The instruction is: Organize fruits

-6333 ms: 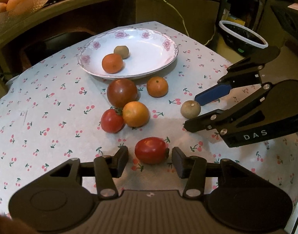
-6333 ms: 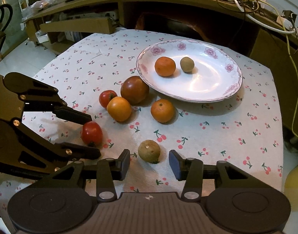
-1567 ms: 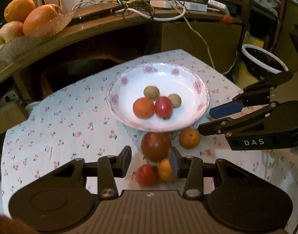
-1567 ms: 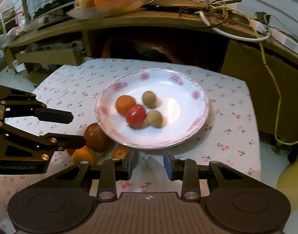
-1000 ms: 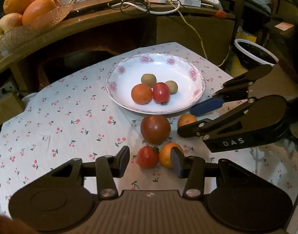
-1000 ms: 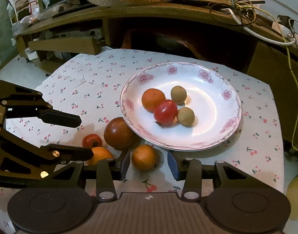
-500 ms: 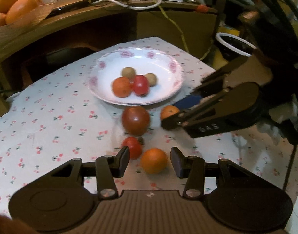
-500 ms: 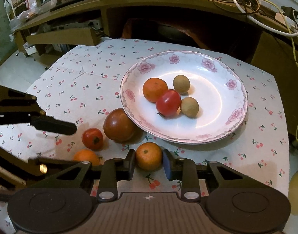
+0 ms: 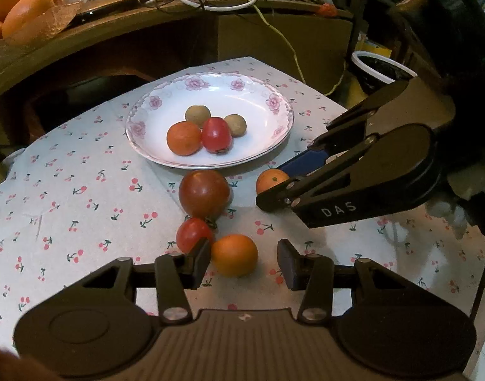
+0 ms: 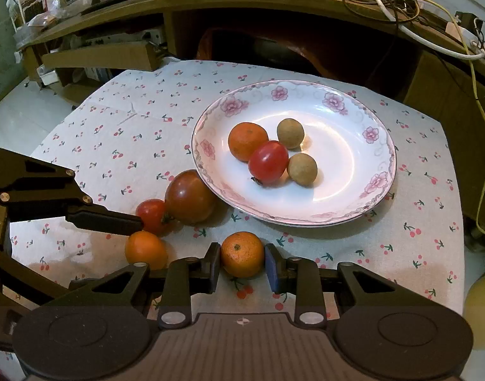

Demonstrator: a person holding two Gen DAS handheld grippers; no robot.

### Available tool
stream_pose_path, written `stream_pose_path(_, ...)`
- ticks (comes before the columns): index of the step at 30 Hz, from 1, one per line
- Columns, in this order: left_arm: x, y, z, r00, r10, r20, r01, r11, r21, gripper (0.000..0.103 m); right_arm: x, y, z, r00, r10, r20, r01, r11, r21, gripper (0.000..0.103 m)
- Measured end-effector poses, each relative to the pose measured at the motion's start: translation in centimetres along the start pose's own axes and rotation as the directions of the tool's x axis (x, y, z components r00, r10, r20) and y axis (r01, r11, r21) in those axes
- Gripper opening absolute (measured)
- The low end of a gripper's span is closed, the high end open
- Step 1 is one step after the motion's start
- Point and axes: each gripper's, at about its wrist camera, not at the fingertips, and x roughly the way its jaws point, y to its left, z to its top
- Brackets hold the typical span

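My right gripper (image 10: 242,262) has just closed on the small mandarin (image 10: 242,254) at the bottom centre of the right wrist view; a second ago its pads stood apart around that fruit, and now both press its sides while it sits on the cherry-print tablecloth (image 10: 122,133), just below the rim of the floral plate (image 10: 382,171). That gives me my next fruit in hand, ready, I judge, to lift onto the plate.

My left gripper (image 9: 242,262) is partly open, low in the left wrist view. An orange tomato (image 9: 234,255) lies between its fingers, right beside the left pad, but is not pinched. A small red tomato (image 9: 191,235) sits just behind that pad, below a large dark tomato (image 9: 204,193).

The plate already carries a mandarin, a red tomato and two brownish longan-like fruits; four pieces remain off it.
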Motion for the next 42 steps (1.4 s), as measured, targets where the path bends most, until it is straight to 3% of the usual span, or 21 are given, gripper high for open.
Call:
stream_pose_path(5, -0.1, -0.5, -0.1, 1.0, 0.025, 0.004, -0.025, 1.0, -0.01, 0.046, 0.0, 0.1, 0.0, 1.0, -0.002, -0.002, 0.002, 1.0, -0.002, 0.031)
stream_pose_path(14, -0.9, -0.3, -0.2, 0.999, -0.02, -0.031, 0.019, 1.0, -0.011, 0.045, -0.1, -0.1, -0.2, 1.0, 0.001, -0.009, -0.001, 1.0, -0.003, 0.031)
stream_pose_path(19, -1.9, -0.8, -0.1, 0.99, -0.132, -0.04, 0.133, 0.991, 0.018, 0.05, -0.3, -0.2, -0.4, 1.0, 0.009, -0.014, -0.009, 1.0, -0.001, 0.031)
stream_pose_path(29, 0.2, -1.2, -0.4, 0.999, -0.012, -0.048, 0.014, 0.999, 0.036, 0.05, -0.8, -0.5, -1.0, 1.0, 0.001, -0.015, -0.002, 1.0, -0.009, 0.031)
stream_pose_path(35, 1.5, -1.5, -0.5, 0.999, -0.002, -0.05, 0.003, 1.0, 0.008, 0.05, -0.7, -0.4, -1.0, 1.0, -0.002, -0.011, 0.002, 1.0, -0.013, 0.031)
stream_pose_path(39, 1.4, -1.5, -0.4, 0.998, -0.002, -0.056, 0.002, 1.0, 0.004, 0.038, -0.7, -0.5, -1.0, 1.0, -0.004, -0.014, 0.004, 1.0, -0.012, 0.031)
stream_pose_path(42, 1.1, -1.1, -0.6, 0.998, -0.006, -0.064, 0.006, 1.0, 0.001, 0.037, -0.9, -0.6, -1.1, 1.0, -0.003, -0.016, 0.003, 1.0, -0.012, 0.031)
